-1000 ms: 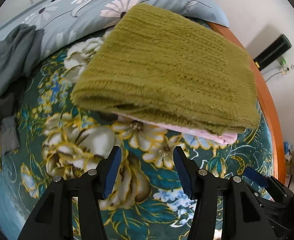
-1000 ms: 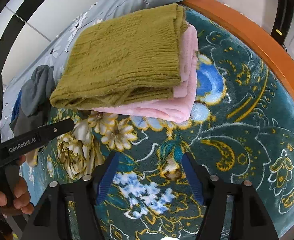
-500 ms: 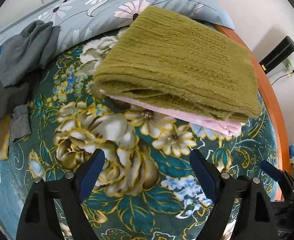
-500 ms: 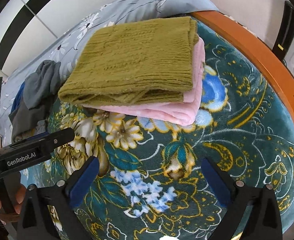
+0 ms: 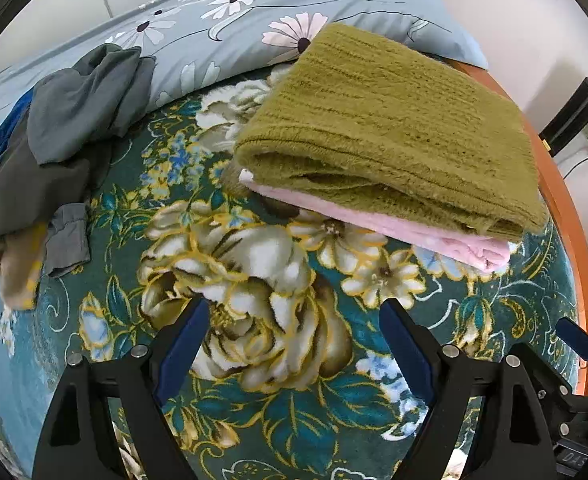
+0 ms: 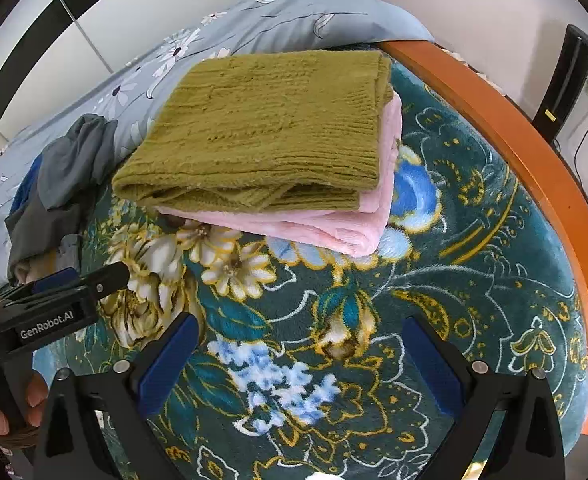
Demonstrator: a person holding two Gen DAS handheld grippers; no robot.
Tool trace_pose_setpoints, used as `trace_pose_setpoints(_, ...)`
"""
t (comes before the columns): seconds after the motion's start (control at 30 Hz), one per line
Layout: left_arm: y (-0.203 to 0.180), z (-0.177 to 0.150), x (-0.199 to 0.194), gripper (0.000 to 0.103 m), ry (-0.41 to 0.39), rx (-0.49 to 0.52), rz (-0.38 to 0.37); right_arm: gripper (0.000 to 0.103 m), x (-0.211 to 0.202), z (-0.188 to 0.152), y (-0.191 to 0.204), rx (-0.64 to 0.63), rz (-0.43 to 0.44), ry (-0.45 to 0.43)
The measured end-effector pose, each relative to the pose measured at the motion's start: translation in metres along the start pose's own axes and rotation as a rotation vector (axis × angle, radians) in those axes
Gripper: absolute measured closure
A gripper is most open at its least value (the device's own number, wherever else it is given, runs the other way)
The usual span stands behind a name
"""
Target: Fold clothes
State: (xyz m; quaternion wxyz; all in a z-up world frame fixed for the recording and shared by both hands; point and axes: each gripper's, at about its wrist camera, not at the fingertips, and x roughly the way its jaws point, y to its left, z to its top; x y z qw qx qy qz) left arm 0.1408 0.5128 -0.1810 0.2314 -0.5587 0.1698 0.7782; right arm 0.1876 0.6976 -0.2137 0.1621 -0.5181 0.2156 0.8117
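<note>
Big flowery blanket point(image 5: 278, 364) covers bed. Blue daisy pillow point(image 5: 230, 36) at 12 o'clock. Green sweater point(image 5: 377, 128) folded, lies on top of folded pink garment point(image 5: 405, 232), toward 1 o'clock. Messy grey clothes pile point(image 5: 54, 152) at 10 o'clock, well apart from stack. Left gripper point(image 5: 290, 336) above blanket, jaws spread wide, nothing between. Right gripper point(image 6: 297, 352) same, jaws spread, nothing held.
</note>
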Motion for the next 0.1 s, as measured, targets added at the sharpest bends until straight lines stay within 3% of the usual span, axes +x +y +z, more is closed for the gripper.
trace_pose_setpoints(0.1,0.0001,-0.0012,-0.0017,0.016,-0.006,0.002,-0.001,0.000,-0.0006,-0.0010,0.0004,-0.002,-0.004,0.000)
